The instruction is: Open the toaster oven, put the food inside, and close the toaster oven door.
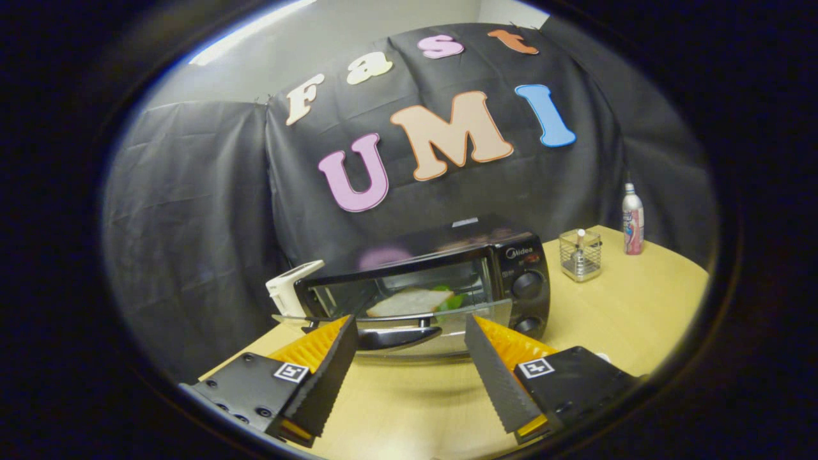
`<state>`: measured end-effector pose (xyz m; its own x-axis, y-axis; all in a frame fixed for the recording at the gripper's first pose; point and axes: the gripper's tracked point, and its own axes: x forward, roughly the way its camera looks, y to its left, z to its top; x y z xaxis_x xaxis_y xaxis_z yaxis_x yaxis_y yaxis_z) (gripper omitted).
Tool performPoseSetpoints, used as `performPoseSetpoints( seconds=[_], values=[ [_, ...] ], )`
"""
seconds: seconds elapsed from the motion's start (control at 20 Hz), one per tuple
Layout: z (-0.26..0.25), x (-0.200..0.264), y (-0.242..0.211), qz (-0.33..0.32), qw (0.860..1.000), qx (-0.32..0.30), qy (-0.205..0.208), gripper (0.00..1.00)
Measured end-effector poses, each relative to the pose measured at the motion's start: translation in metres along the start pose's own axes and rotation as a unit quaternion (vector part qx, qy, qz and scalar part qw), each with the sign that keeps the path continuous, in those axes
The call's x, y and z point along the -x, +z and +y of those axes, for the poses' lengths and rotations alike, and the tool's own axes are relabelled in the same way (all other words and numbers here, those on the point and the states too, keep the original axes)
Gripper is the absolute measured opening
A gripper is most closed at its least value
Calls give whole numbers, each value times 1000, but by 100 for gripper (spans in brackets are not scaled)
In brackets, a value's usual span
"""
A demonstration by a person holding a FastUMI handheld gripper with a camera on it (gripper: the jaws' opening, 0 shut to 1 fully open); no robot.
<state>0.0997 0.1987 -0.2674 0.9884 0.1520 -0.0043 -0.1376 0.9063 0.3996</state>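
Gripper view: toaster oven on wooden table, just ahead of fingers, long axis crosswise, front turned toward gripper; door dropped open, handle between fingertips; food inside, pale slice with green; "Midea" legible above two knobs; gripper spread wide, grasping nothing; beyond oven, wire basket and bottle.

Wooden table, toaster oven, wire holder, spray bottle on it
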Motion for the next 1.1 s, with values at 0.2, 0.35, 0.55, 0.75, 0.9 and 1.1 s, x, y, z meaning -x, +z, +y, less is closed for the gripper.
performPoseSetpoints(
  seconds=[0.2,0.35,0.55,0.75,0.9,1.1],
  values=[
    [2,-21,20,-18,999,30,-8,100],
    [1,-40,33,-29,998,46,-17,100],
    [-1,-60,44,-33,998,56,-26,100],
    [-3,-57,65,-50,996,68,-40,100],
    [-2,-42,83,-59,996,64,-37,100],
    [0,-20,118,-79,993,79,-35,100]
  ],
)
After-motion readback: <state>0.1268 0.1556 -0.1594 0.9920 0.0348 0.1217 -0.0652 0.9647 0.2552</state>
